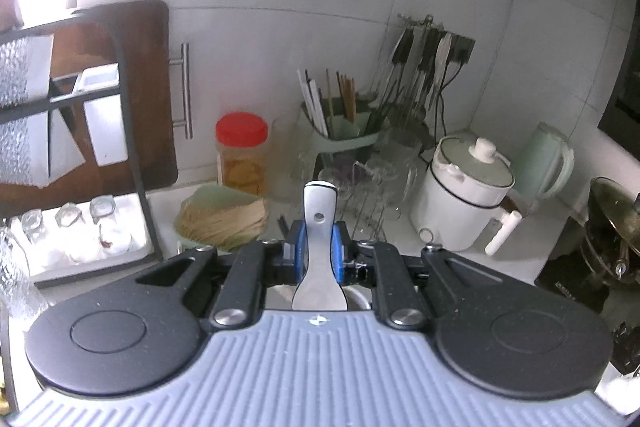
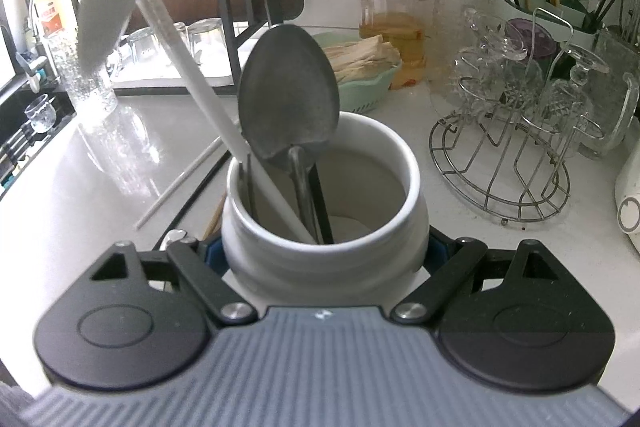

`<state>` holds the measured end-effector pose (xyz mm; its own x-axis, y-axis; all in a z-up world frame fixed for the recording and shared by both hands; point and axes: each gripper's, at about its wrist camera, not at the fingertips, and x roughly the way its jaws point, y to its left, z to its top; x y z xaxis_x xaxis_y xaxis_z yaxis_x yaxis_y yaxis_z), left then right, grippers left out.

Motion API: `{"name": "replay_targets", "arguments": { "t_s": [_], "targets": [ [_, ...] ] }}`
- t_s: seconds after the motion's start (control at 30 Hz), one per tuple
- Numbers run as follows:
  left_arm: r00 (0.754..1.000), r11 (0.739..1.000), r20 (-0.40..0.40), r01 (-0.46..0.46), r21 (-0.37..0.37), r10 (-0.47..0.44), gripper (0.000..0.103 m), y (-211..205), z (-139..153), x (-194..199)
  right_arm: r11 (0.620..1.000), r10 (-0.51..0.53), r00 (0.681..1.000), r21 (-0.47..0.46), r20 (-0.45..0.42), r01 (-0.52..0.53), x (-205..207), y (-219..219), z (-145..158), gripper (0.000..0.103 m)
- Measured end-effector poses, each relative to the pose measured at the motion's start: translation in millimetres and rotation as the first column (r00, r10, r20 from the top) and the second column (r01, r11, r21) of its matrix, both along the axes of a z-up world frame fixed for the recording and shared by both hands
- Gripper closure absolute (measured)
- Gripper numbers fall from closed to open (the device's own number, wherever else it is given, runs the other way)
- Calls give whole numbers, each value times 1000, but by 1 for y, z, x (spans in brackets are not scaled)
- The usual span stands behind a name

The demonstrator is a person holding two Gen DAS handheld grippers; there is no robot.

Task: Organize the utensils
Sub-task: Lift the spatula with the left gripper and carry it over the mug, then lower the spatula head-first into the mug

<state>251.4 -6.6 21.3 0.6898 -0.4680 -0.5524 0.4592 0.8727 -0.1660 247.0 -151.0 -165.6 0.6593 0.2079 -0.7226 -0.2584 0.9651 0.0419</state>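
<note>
One metal utensil handle (image 1: 318, 227) is what we carry in the left gripper (image 1: 318, 247): its blue pads are pressed on either side of the flat steel shank, and the rounded end with the small hanging hole sticks out beyond the fingertips, away from us, toward the far wall; its long axis runs straight along the gripper's own line, and the working end widens back under the gripper body, where we cannot see what kind of head it has; it hangs clear above the counter, touching nothing else we can make out.

The white ceramic crock (image 2: 324, 223) is where we judge it belongs; our right gripper (image 2: 324, 259) is clamped around the crock's belly, its jaws spread wide to span it, so the crock is steadied and sits on the pale countertop (image 2: 80, 171) at the near edge; already inside stand a dark steel spoon (image 2: 288, 95), bowl up, and a long white-handled utensil (image 2: 200, 87) leaning to the left, with open room in the right half of the mouth.

Loose chopsticks (image 2: 180, 183) lie on the counter left of the crock; further right stands a wire glass rack (image 2: 504, 147); so the carrying hand must tip its piece upright and lower it into that free right side.
</note>
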Motion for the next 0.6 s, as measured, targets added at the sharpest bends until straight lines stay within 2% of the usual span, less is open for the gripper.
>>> {"name": "replay_targets", "arguments": {
  "t_s": [0.17,0.27,0.4,0.6],
  "targets": [
    [999,999,32,34,1,-34,87,-19,1,8,1000,0,1000,0,0,0,0,0,0,12],
    [996,998,60,59,39,-61,87,-36,-10,12,1000,8,1000,2,1,-8,0,0,0,12],
    [994,994,28,100,44,-102,87,-50,-32,27,1000,20,1000,5,8,-20,-1,0,-1,12],
    [993,988,-28,116,102,-113,87,-64,-66,44,1000,24,1000,7,13,-24,-1,0,-1,12]
  ]
}}
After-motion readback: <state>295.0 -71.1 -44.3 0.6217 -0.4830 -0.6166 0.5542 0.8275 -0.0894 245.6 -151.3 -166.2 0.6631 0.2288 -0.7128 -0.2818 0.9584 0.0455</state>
